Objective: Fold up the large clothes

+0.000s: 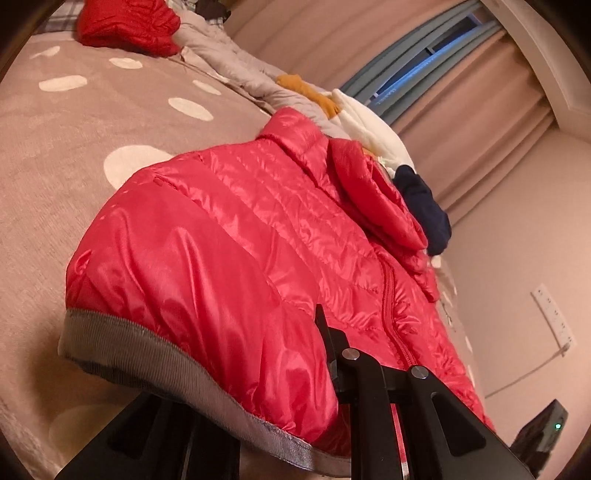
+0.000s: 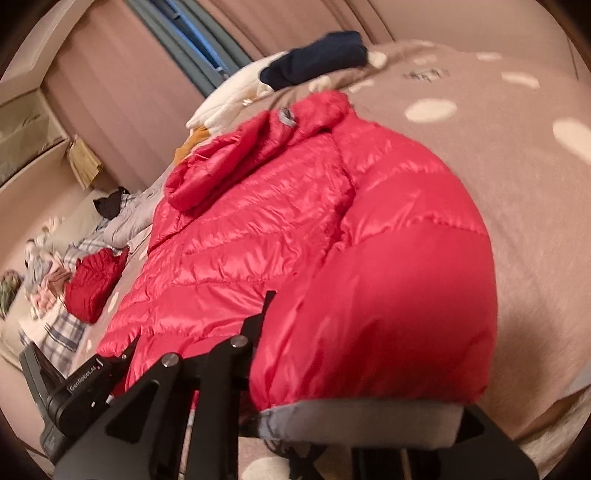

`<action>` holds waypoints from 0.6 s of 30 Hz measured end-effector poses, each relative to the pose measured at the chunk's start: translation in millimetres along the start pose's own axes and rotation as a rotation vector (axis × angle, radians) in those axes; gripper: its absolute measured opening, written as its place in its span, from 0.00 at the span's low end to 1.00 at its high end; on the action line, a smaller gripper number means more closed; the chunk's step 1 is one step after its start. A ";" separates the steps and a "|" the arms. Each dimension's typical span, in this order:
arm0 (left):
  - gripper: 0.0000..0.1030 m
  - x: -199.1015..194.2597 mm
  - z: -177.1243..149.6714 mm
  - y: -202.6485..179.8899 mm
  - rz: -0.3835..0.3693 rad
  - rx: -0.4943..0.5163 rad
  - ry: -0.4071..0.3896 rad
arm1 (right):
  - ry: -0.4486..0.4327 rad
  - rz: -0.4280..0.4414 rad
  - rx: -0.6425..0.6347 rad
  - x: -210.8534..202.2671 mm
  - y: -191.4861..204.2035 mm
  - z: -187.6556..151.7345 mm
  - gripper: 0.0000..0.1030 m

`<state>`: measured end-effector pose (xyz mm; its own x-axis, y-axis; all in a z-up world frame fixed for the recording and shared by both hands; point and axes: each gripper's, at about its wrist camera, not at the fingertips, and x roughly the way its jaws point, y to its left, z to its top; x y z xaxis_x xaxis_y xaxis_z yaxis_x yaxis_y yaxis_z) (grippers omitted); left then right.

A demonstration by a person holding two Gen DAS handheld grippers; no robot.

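Observation:
A red puffer jacket with a hood and grey ribbed cuffs lies spread on a brown bedcover with white dots. My left gripper is shut on the jacket's left sleeve near its grey cuff, and the sleeve drapes over the fingers. My right gripper is shut on the other sleeve of the jacket by its grey cuff. The left gripper's body shows in the right wrist view.
A folded red garment, a grey jacket, mustard, white and navy clothes lie along the bed's far edge. Curtains and a window stand behind. More clothes lie at the bed's head.

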<state>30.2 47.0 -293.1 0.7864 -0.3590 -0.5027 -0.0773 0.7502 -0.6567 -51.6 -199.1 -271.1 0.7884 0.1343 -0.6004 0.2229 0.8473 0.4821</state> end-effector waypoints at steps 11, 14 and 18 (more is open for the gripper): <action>0.16 -20.4 3.6 -23.0 0.053 0.121 -0.087 | -0.071 -0.010 -0.101 -26.1 18.4 14.5 0.15; 0.16 -24.4 7.0 -23.2 0.043 0.121 -0.094 | -0.074 0.015 -0.083 -30.3 18.2 19.5 0.15; 0.16 -32.0 12.5 -25.2 0.018 0.121 -0.122 | -0.102 0.012 -0.130 -37.1 27.8 23.4 0.15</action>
<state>14.6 46.5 -253.5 0.8546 -0.2806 -0.4369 -0.0232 0.8200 -0.5720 -61.3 -192.5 -220.5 0.8459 0.0974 -0.5244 0.1425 0.9062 0.3982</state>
